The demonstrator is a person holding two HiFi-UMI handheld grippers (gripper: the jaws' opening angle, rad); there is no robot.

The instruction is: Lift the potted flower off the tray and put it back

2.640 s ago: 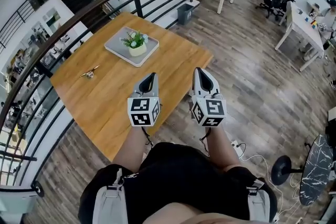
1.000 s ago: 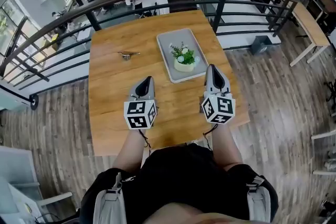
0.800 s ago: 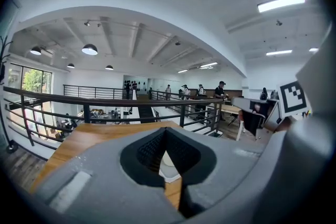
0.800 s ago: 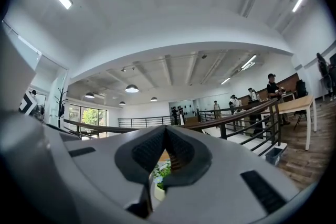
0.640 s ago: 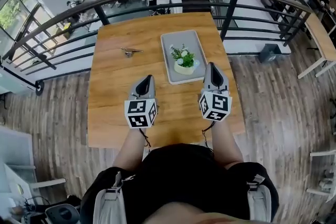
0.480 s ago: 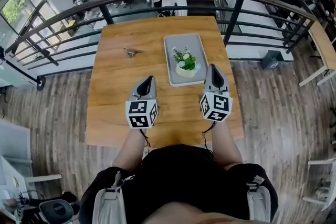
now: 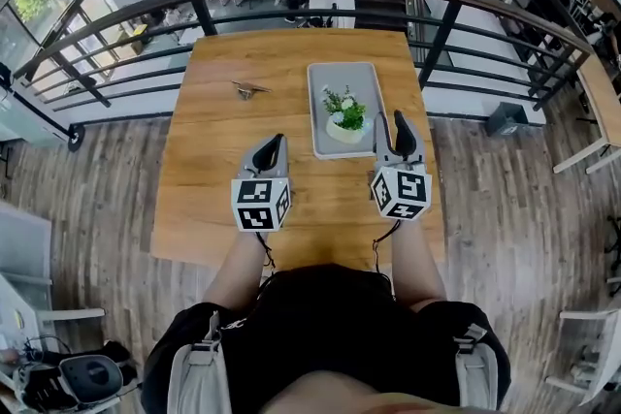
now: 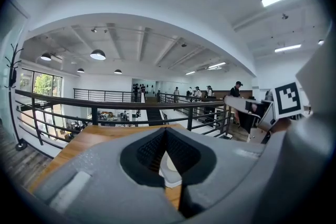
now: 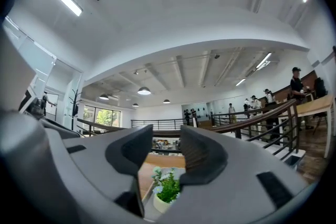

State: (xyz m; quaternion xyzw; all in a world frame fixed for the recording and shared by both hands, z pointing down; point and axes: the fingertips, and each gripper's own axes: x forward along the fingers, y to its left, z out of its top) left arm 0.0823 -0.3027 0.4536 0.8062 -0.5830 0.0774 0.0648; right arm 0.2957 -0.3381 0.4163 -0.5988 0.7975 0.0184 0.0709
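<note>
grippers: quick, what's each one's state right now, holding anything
Left gripper: shut, empty.
Right gripper: jaws opening, nothing between them; the potted flower sits untouched on the tray.

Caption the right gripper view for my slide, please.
Right gripper, jaws opening, lined up on the potted flower sitting on its tray, nothing gripped yet.

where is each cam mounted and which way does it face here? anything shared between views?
Head view: on the person's head, steeply down at the table, tray and potted flower; shows torso, forearms, left gripper, right gripper.
Left gripper view: on the left gripper, along its shut jaws toward the railing; the right gripper's marker cube at right.
Right gripper view: on the right gripper, along its opening, empty jaws; flower beyond them.
Shared: head and right gripper views both show the flower on the tray.
</note>
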